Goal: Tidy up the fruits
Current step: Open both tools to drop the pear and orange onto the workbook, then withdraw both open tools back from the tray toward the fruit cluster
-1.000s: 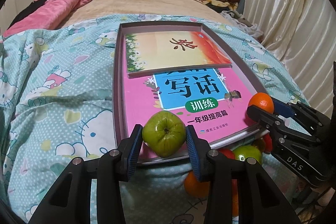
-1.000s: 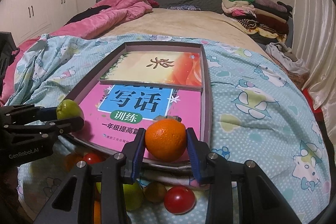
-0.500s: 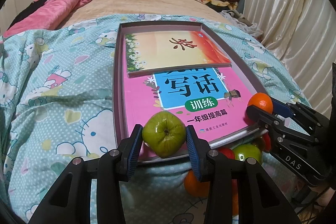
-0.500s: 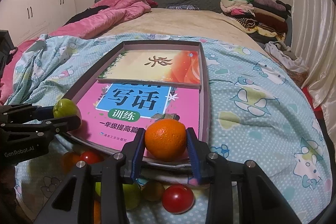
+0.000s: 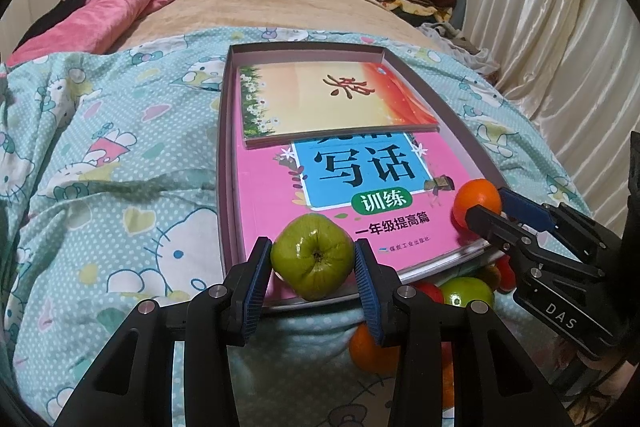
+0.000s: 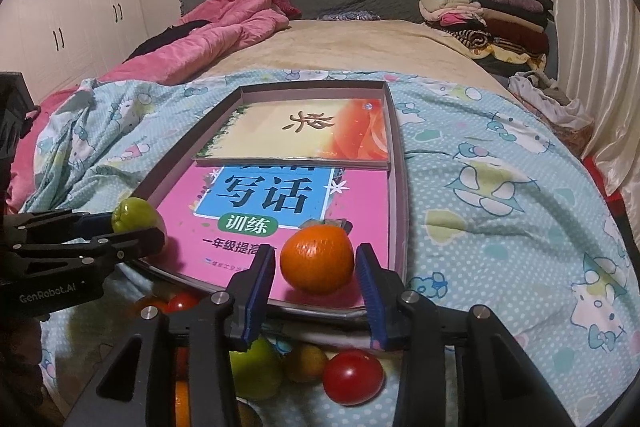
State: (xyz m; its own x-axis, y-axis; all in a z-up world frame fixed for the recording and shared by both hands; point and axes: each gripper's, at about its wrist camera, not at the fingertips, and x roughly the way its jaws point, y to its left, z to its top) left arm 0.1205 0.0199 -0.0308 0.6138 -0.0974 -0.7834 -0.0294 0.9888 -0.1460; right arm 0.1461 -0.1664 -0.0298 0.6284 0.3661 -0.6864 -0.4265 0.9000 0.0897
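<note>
My right gripper (image 6: 316,269) has just been opening, freeing the round orange fruit (image 6: 317,258) onto the pink book (image 6: 280,203), near right, while my left gripper (image 5: 313,262) clamps the green apple (image 5: 312,255).

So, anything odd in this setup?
Yes. The tray already holds a yellow book and a pink book, so the orange sits on the pink cover, where it might roll. Loose fruit lies on the quilt, partly under the tray's near edge.
</note>
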